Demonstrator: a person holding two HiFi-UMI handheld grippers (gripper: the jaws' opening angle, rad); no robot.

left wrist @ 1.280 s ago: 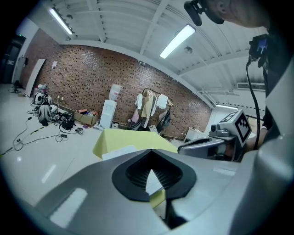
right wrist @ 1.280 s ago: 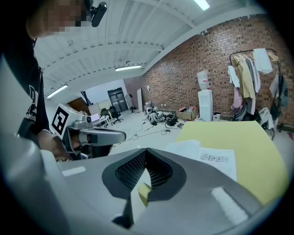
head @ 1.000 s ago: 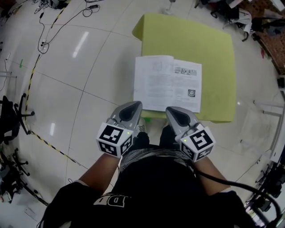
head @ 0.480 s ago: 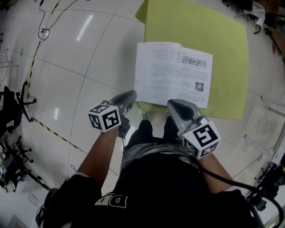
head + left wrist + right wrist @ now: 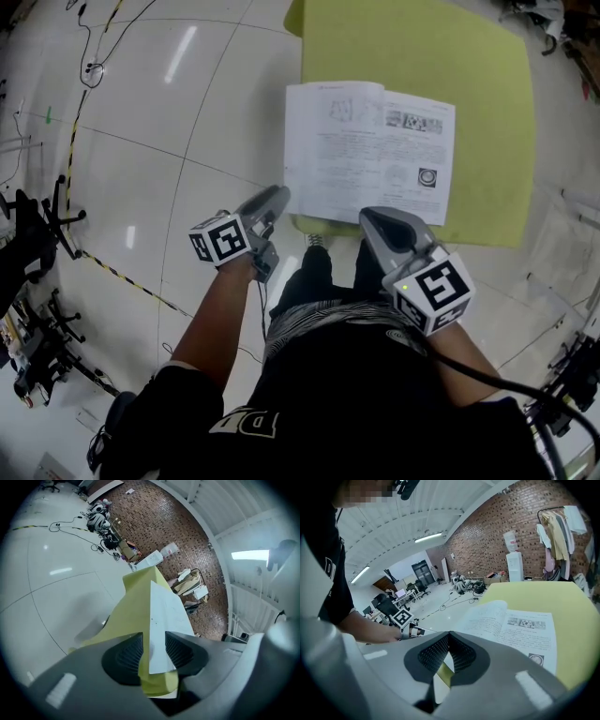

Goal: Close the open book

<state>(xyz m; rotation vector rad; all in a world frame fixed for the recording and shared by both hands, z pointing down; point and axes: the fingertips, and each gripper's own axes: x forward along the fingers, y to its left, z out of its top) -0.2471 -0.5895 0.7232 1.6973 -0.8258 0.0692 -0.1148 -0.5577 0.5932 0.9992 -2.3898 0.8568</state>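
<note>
An open book (image 5: pixel 370 150) lies flat on a yellow-green table (image 5: pixel 487 75), its white printed pages facing up. My left gripper (image 5: pixel 277 194) is rolled on its side at the book's near-left corner. Its jaws have just been opening and stand open (image 5: pixel 153 641). The edge of the book (image 5: pixel 161 616) and the table corner (image 5: pixel 133 602) show in the gap, and no pad presses on them. My right gripper (image 5: pixel 375 216) hovers at the book's near edge. Its jaws are shut (image 5: pixel 449 634) with nothing in them, short of the book (image 5: pixel 511 627).
The person's legs and a shoe (image 5: pixel 314 242) stand at the table's near edge. Cables (image 5: pixel 94 66) and a yellow-black tape line (image 5: pixel 122 277) lie on the white floor at left. Chairs (image 5: pixel 28 234) stand at far left. A brick wall (image 5: pixel 525 522) and a water dispenser (image 5: pixel 514 559) lie beyond the table.
My left gripper has dropped and rolled onto its side, its marker cube swinging out to the left, and its tips now lie by the book's near-left corner. The right gripper has sunk slightly.
</note>
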